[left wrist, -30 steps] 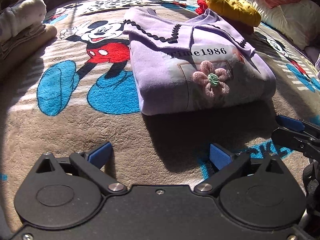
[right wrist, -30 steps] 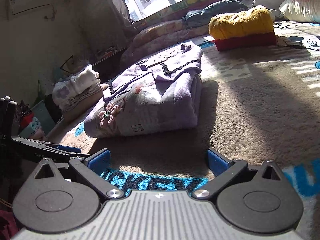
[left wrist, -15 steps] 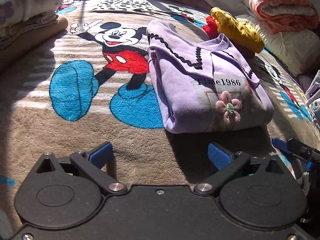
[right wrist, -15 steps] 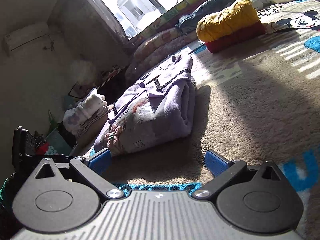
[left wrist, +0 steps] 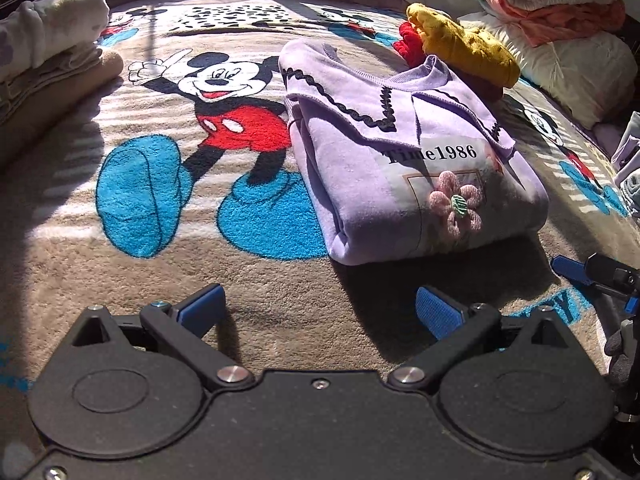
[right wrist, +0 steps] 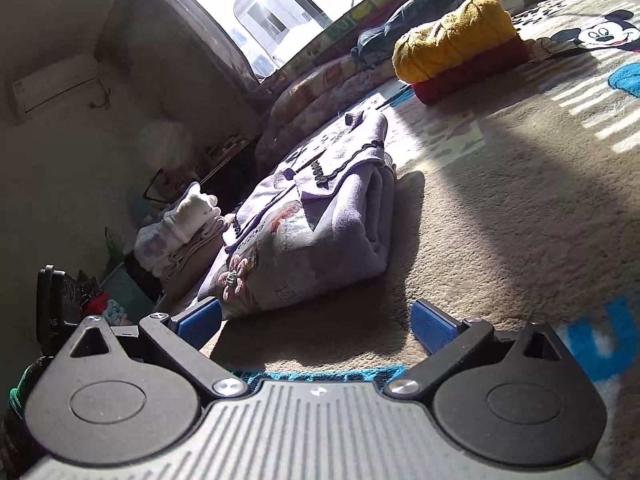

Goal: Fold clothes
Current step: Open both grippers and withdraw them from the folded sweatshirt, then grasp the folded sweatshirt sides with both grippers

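Left wrist view: both claws (left wrist: 318, 308) (right wrist: 316, 322) low, wide apart, empty, before folded purple sweater (left wrist: 404, 160).

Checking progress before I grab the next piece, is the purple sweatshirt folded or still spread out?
Folded. The purple sweatshirt lies as a compact rectangle on the blanket, stacked layers showing along its side edge. Neither gripper touches it.

Hard sunlight enters through the blown-out window (right wrist: 260, 12), casting sharp dark shadows across the blanket (left wrist: 280, 288). Wall (right wrist: 60, 160) side dim and soft. Fisheye bending marked at all edges.
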Demonstrator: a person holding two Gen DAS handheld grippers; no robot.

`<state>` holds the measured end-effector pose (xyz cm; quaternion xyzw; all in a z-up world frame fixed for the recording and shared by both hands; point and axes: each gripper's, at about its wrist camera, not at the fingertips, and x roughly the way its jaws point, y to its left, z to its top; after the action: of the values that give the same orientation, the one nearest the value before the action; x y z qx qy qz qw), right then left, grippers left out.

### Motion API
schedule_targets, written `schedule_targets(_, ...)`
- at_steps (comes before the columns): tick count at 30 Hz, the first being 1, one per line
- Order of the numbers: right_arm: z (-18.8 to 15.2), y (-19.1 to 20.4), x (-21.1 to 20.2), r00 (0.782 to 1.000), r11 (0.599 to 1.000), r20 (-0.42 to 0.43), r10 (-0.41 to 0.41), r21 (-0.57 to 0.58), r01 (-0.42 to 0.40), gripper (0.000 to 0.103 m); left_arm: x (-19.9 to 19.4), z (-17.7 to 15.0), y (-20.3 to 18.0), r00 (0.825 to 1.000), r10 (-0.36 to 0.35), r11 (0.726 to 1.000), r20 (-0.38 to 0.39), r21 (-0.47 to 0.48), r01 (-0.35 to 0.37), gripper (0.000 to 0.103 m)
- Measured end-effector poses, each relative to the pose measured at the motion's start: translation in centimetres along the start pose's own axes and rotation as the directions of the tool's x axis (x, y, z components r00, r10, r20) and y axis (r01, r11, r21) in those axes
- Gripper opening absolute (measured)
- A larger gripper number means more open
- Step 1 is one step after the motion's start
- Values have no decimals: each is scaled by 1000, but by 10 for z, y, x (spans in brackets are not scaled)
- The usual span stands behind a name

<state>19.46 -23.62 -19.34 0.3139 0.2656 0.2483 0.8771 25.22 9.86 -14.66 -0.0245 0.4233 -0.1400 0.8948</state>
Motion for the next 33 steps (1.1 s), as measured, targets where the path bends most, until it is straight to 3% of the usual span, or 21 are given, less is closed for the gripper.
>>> schedule_targets(6, 20, -14, -2, 999, 994, 48, 12, 110, -17, 99, 0, 6, 5, 999, -47, 998, 20, -44, 47, 102)
schedule_targets(13, 50, -38, 24, 999, 975, 45, 13, 222, -23, 99, 2, 15, 18, 977, -198, 959, 77, -191, 209, 102)
schedule_targets(17, 65, -42, 51, 1000, 975, 3, -11, 221, 10, 99, 6, 20, 26, 955, -251, 921, 158, -264, 286, 102)
schedule_targets(21, 75, -40, 80, 998, 980, -53, -35, 195, 44, 99, 21, 26, 43, 923, -307, 849, 233, -371, 376, 102)
schedule_targets(23, 78, -39, 92, 997, 983, -74, -39, 175, 51, 100, 31, 29, 49, 915, -316, 817, 250, -419, 397, 101)
schedule_targets(27, 83, -37, 112, 996, 988, -83, -44, 142, 55, 103, 53, 37, 54, 918, -300, 789, 258, -473, 391, 98)
schedule_targets(30, 85, -34, 122, 995, 992, -92, -50, 113, 60, 103, 60, 44, 48, 921, -286, 800, 266, -462, 382, 98)
schedule_targets(33, 84, -32, 124, 995, 993, -92, -42, 103, 51, 100, 68, 49, 36, 927, -271, 829, 261, -426, 362, 91)
